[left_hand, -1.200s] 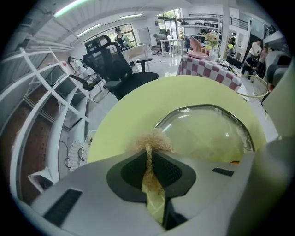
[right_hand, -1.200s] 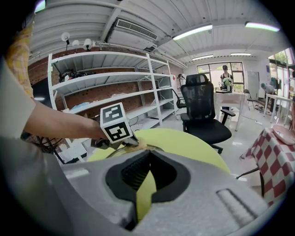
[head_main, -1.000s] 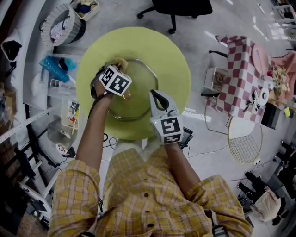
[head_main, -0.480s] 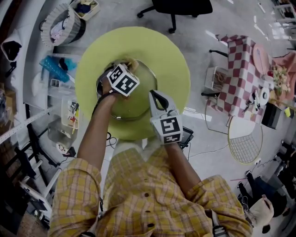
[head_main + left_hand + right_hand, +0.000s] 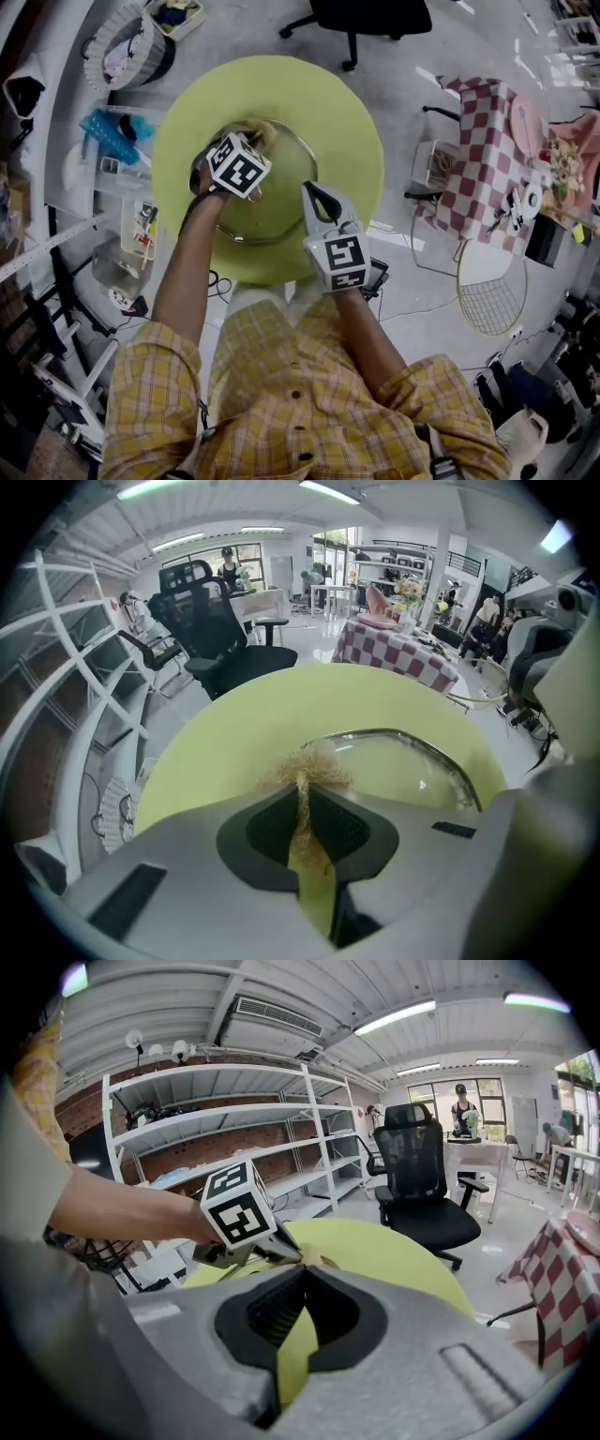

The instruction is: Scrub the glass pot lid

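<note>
Left tool (image 5: pixel 302 810) shifted left, pinching frizzy scrubber (image 5: pixel 306 768) on glass lid (image 5: pixel 405 764); right tool (image 5: pixel 301 1281) closed.

we record the glass pot lid (image 5: pixel 277 208) as clear, glossy glass with a bright metal rim. the scrubber (image 5: pixel 306 769) is tan, coarse, frizzy fibre. the surface (image 5: pixel 319 103) is smooth and matt. the left claw (image 5: pixel 302 799) is matt grey plastic with dark ribbed pads.

My L gripper (image 5: pixel 251 134) points fwd, L arm (image 5: pixel 187 267) stretched out, jaws pinched tight on a tan fibre tuft (image 5: pixel 305 769). R gripper (image 5: pixel 317 195) sits nearer my body, jaws pressed together, R forearm (image 5: pixel 356 314) tucked in.
</note>
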Demonstrator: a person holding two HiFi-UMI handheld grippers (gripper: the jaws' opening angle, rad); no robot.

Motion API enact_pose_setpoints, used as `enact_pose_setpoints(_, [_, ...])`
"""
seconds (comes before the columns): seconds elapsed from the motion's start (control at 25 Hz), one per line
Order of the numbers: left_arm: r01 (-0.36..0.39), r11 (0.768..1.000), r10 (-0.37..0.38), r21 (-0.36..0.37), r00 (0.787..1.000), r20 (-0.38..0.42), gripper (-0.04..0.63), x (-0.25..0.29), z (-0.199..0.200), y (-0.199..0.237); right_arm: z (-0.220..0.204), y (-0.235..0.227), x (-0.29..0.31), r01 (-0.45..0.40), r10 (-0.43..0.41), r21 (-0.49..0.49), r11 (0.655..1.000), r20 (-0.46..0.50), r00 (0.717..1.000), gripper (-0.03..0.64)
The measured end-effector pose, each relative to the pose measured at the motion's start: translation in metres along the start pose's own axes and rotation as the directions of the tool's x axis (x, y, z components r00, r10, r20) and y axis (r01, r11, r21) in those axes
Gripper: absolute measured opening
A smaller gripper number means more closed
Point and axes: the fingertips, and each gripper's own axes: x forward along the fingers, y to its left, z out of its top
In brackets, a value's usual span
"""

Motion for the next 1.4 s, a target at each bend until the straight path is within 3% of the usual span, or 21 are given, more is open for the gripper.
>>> enact_pose_setpoints(0.56, [0.034, 0.992, -0.031, -0.126, 0.999, 0.022, 0.04, -0.03, -0.03, -0.001, 0.017, 0.01, 0.001, -0.027, 0.027, -0.016, 1.0, 0.02, 0.999, -0.003])
enact_pose_setpoints(0.84, [-0.002, 0.987, 0.006, -0.161, 1.0, 0.026, 0.04, -0.037, -0.048, -0.005, 0.016, 0.014, 0.001, -0.045, 0.045, -0.032, 0.999, 0.012, 0.999, -0.003])
enact_pose_setpoints(1.08, [-0.039, 0.979, 0.05, -0.199, 0.998, 0.048, 0.04, -0.042, -0.056, -0.005, 0.009, 0.035, 0.008, -0.13, 0.128, -0.048, 0.99, -0.046, 0.991, -0.003])
enact_pose_setpoints(1.4, [-0.076, 0.962, 0.099, -0.263, 0.992, 0.078, 0.04, -0.045, -0.067, 0.009, 0.013, 0.046, 0.014, -0.153, 0.148, -0.078, 0.985, -0.065, 0.987, -0.003])
